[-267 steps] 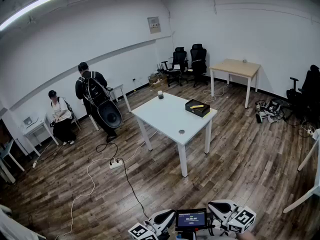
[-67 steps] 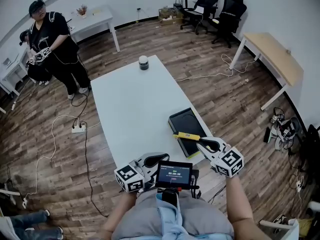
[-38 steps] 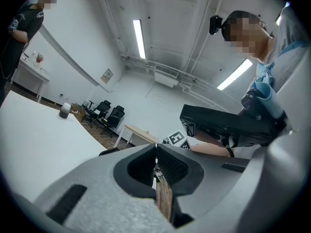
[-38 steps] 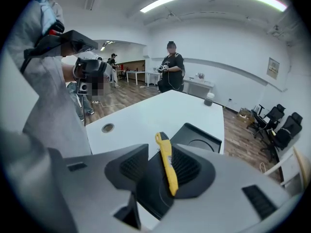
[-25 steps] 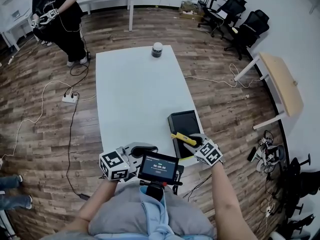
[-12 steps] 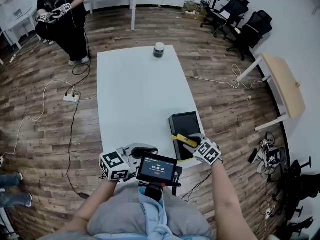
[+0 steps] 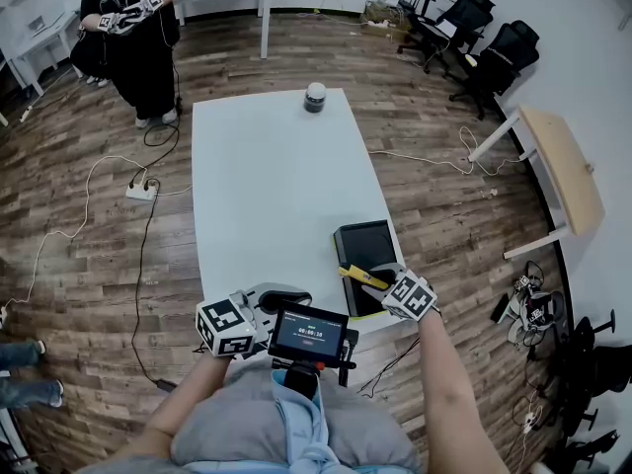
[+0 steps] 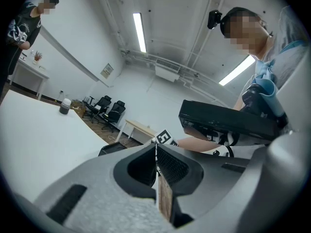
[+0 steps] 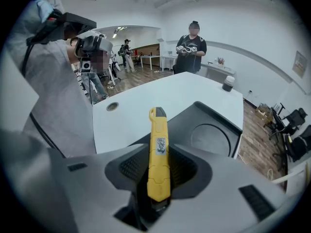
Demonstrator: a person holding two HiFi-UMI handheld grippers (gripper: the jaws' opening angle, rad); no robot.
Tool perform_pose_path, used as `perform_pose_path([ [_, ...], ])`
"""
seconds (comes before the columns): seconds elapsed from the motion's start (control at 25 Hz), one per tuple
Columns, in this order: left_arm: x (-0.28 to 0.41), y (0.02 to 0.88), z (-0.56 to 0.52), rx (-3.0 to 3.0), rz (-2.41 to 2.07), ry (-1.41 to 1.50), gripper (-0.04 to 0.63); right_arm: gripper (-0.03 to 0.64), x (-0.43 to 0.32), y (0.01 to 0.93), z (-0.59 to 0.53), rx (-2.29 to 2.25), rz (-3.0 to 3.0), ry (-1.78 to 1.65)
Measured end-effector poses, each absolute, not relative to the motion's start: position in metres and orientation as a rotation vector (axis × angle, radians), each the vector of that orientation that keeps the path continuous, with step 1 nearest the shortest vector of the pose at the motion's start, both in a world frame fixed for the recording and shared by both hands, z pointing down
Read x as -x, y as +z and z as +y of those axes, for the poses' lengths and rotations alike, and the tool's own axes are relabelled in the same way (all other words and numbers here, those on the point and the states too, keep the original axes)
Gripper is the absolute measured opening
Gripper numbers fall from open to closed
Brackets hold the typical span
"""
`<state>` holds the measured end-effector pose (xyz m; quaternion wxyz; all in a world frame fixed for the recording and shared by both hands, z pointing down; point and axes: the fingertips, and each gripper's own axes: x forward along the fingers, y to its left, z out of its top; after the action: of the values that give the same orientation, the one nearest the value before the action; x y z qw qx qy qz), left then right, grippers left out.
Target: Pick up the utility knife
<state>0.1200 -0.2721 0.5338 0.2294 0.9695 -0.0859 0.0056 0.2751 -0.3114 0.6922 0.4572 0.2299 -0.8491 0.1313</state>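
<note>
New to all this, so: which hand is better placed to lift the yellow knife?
Right. The right gripper is shut on the utility knife at the black tray; the left gripper is shut, empty, and off to the side.

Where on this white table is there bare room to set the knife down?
The broad middle of the white table, between the dark jar at the far end and the black tray, is bare. The near right corner is crowded: the tray, with the right gripper holding the utility knife above its near edge.
</note>
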Motion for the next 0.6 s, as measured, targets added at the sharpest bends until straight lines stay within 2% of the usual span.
perform_pose_path([
  [0.6,-0.1223,0.5304,-0.2689,-2.679,-0.238,0.008,0.018,0.123,-0.2831,0.6937,-0.3126,-0.702,-2.084,0.305],
])
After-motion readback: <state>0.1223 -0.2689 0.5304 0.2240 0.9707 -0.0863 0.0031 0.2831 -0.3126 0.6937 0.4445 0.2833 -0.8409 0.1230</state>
